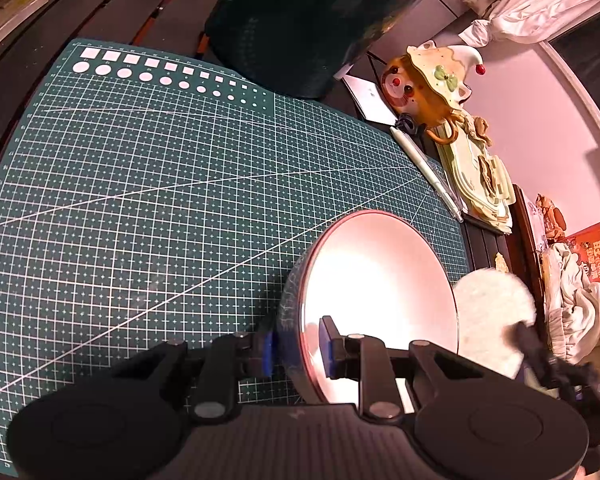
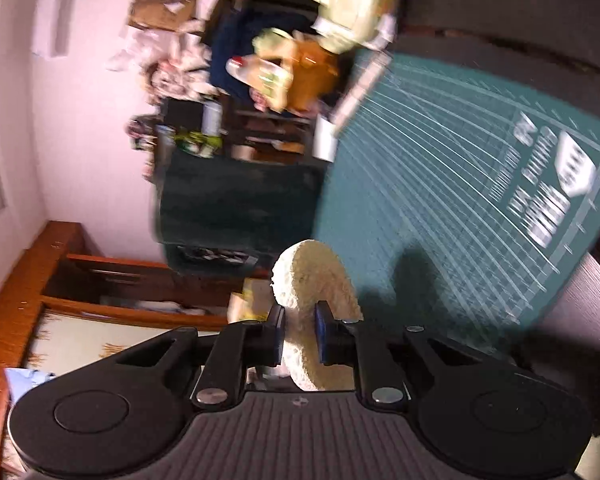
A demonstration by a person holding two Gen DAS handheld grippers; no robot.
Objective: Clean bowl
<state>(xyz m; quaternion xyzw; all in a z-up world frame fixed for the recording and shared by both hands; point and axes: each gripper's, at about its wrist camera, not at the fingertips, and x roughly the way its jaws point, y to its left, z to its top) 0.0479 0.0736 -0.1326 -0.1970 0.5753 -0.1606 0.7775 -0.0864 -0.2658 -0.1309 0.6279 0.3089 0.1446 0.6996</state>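
Note:
A white bowl [image 1: 376,276] with a reddish rim and patterned outside is tipped on its side above the green cutting mat [image 1: 160,200]. My left gripper [image 1: 296,350] is shut on the bowl's rim, one finger inside and one outside. A round white sponge pad [image 1: 494,312] hovers just right of the bowl's opening, held by the right gripper, whose dark body shows blurred at the lower right. In the right wrist view, my right gripper [image 2: 299,340] is shut on the sponge pad [image 2: 312,280], which stands edge-on between the fingers. The bowl does not show in the right wrist view.
A pale pen [image 1: 428,172] lies along the mat's right edge. Beyond it sit a cartoon-figure toy [image 1: 428,80] and a green tray [image 1: 476,176]. A dark green bag [image 1: 300,20] stands at the mat's far side. Cloth and a red box [image 1: 592,256] lie off the table's right.

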